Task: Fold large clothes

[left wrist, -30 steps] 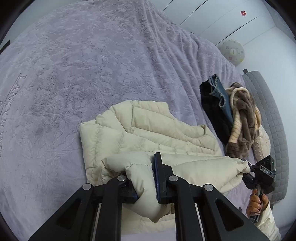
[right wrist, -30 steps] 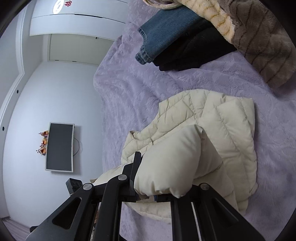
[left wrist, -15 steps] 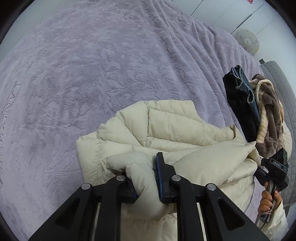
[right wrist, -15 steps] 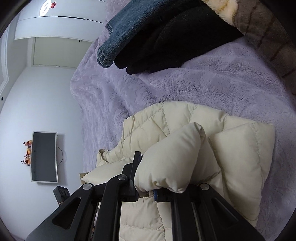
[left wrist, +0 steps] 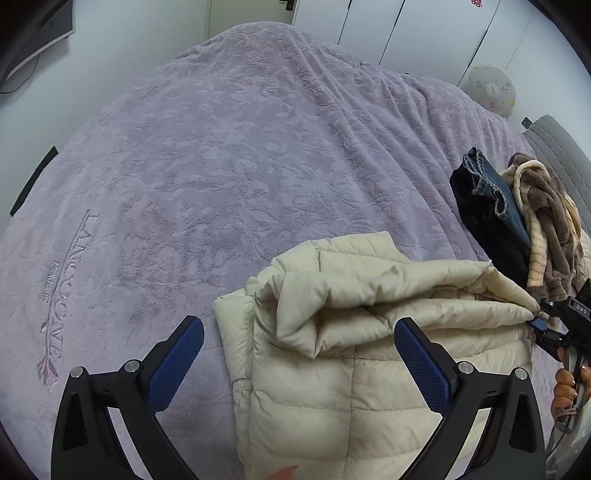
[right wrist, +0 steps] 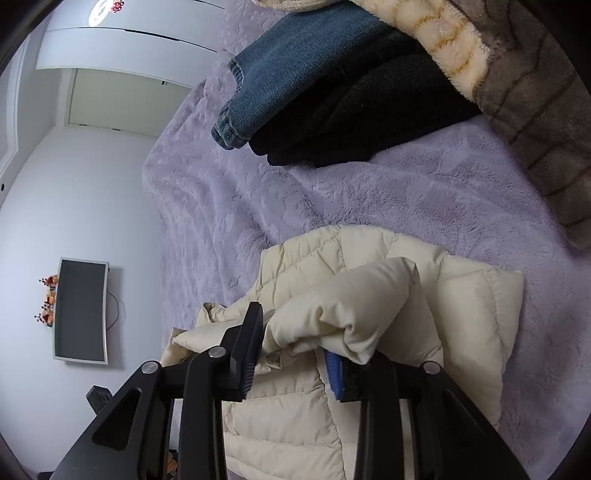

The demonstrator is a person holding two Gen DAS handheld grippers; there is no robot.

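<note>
A cream quilted puffer jacket point(left wrist: 354, 354) lies partly folded on the purple bedspread point(left wrist: 221, 166). My left gripper point(left wrist: 299, 354) is wide open above its near edge, the blue pads either side of the fabric and holding nothing. My right gripper point(right wrist: 291, 354) is closed on a folded cream flap of the jacket point(right wrist: 351, 306). It also shows at the right edge of the left wrist view point(left wrist: 554, 328), gripping the tip of the folded layer.
A pile of clothes lies to the right: dark jeans point(left wrist: 495, 192), a black garment point(right wrist: 362, 114) and a brown and cream fleece point(left wrist: 543, 221). A wall screen point(right wrist: 81, 310) and white wardrobe doors point(left wrist: 406, 33) stand beyond the bed.
My left gripper has opened and let go of the jacket fold it was holding. The fold now rests on the jacket, and the right gripper still holds its end.
</note>
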